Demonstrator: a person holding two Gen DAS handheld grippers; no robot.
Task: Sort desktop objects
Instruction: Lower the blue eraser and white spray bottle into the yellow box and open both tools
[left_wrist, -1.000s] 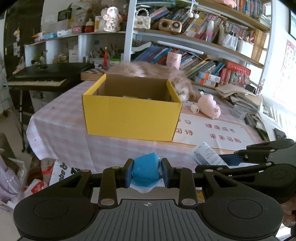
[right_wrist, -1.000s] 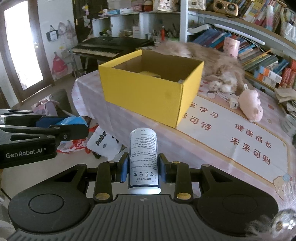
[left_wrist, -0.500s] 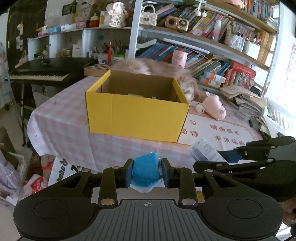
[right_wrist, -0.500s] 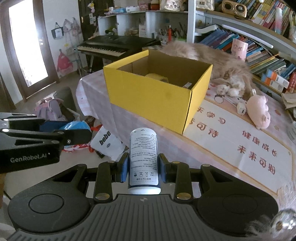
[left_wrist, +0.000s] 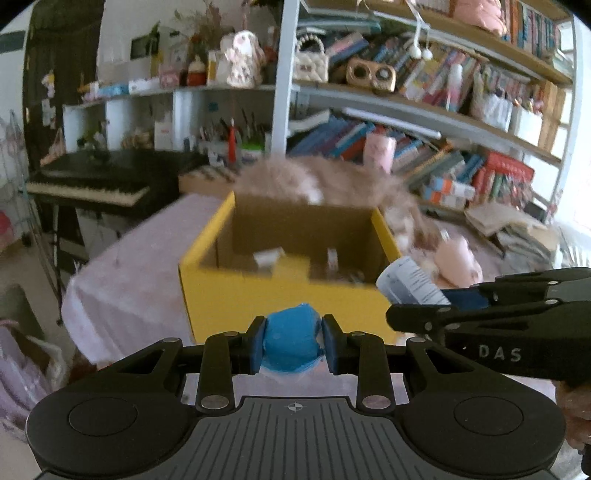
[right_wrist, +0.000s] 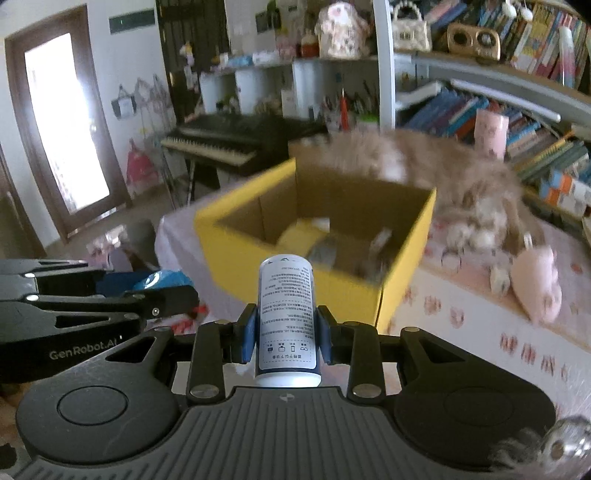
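Both grippers are closing in on the open yellow cardboard box (left_wrist: 291, 280) at frame centre, now nearer: left gripper (left_wrist: 293, 345) pinching a blue crumpled packet (left_wrist: 291, 341), right gripper (right_wrist: 284, 334) clamping a white printed cylindrical bottle (right_wrist: 287, 325), ready for dropping in.

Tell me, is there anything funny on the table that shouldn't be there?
Yes: a fluffy cat is lying on the table, right behind the yellow box. It is no desktop object to sort, and it lies close to where things get dropped. A pink plush toy lies beside it.
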